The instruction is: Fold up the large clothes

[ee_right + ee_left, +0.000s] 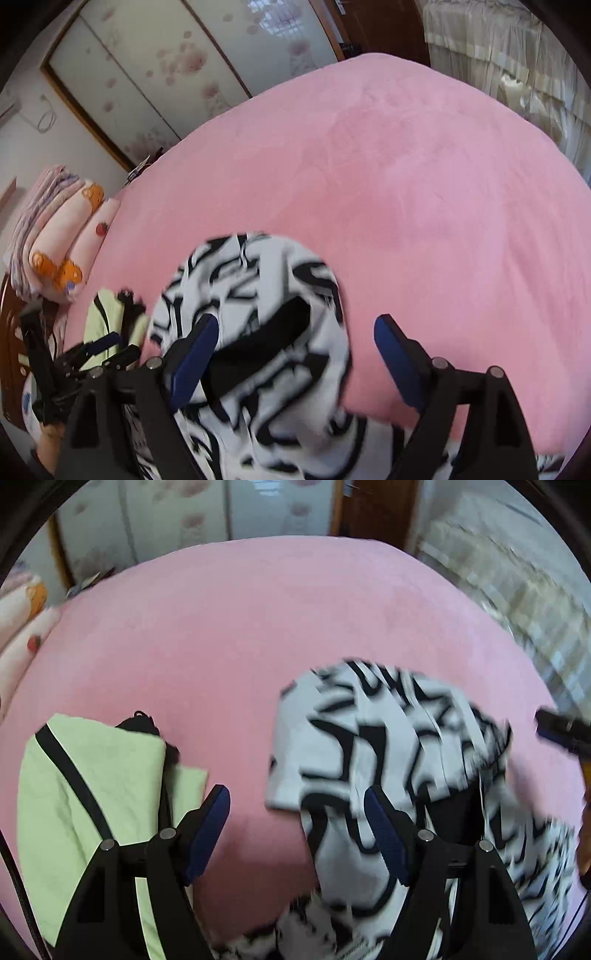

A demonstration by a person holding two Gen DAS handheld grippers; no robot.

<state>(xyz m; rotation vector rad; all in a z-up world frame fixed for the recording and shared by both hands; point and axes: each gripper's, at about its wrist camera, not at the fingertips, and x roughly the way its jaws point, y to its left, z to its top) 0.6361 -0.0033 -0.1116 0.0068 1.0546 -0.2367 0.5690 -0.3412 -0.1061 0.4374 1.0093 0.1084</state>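
Two garments lay on the pink plush blanket (pixel 258 627) that covered the bed. One was a white fleece garment with bold black markings (pixel 388 746), bunched and partly folded near the front edge of the bed, its black lining showing in a gap between the layers. In the right wrist view the same garment (pixel 258 314) sat low in the frame, blurred by motion.

Well to its left lay a folded pale green garment with black straps (pixel 92 775), apart from the fleece one, with bare blanket between them.

The left gripper (pixel 297 819) hovered over the strip of blanket between the two garments, its jaws wide and nothing between the blue pads. One finger stood above the green garment's edge, the other above the fleece.

The right gripper (pixel 291 350) had its jaws spread wide too. Fleece lay beneath and between the fingers, but the pads did not press on it.

At the head of the bed sat a stack of rolled pink bedding with orange bear prints (pixel 62 240). Beyond the bed stood sliding doors with a faded floral pattern (pixel 147 81), and cream curtains (pixel 517 74) hung to the right.
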